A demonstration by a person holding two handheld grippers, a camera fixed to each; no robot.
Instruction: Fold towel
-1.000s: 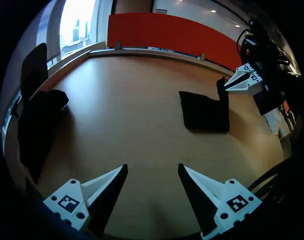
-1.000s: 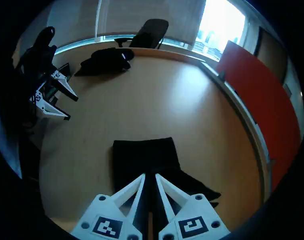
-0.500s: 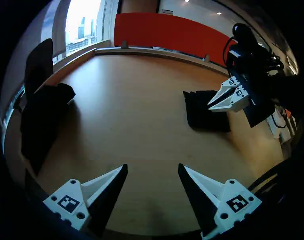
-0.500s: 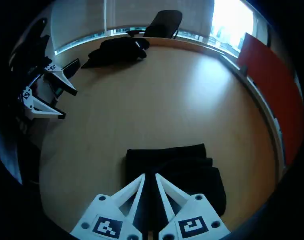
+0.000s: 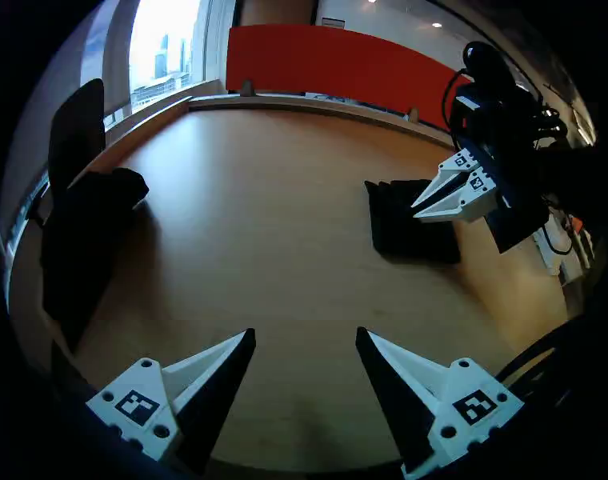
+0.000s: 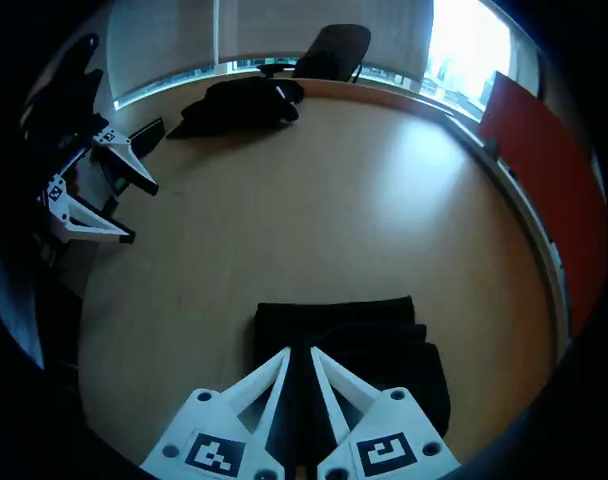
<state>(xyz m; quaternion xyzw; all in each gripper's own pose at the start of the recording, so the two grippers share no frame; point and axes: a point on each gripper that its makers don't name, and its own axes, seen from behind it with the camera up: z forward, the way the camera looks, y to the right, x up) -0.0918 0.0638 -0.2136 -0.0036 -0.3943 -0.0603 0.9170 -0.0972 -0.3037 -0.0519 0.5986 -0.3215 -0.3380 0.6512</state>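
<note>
A black towel (image 5: pixel 404 228) lies folded on the wooden table (image 5: pixel 256 208), its layers stacked flat (image 6: pixel 360 344). My right gripper (image 6: pixel 300 352) sits low over the towel's near edge, fingers almost together with dark cloth between them. In the left gripper view the right gripper (image 5: pixel 424 196) hangs over the towel's right side, a dark-sleeved arm behind it. My left gripper (image 5: pixel 304 336) is open and holds nothing, well short of the towel above bare table. In the right gripper view the left gripper (image 6: pixel 142 213) is far off to the left.
A dark bundle of cloth (image 5: pixel 84 232) lies at the table's left edge beside a black office chair (image 5: pixel 72 132). A red partition (image 5: pixel 344 60) runs along the far side, with windows beyond. Bare wood lies between the towel and the bundle.
The right gripper carried the towel's raised edge across and laid it down, so the towel now lies folded and narrower. In the last half second it hardly moved. The left gripper stayed open.
</note>
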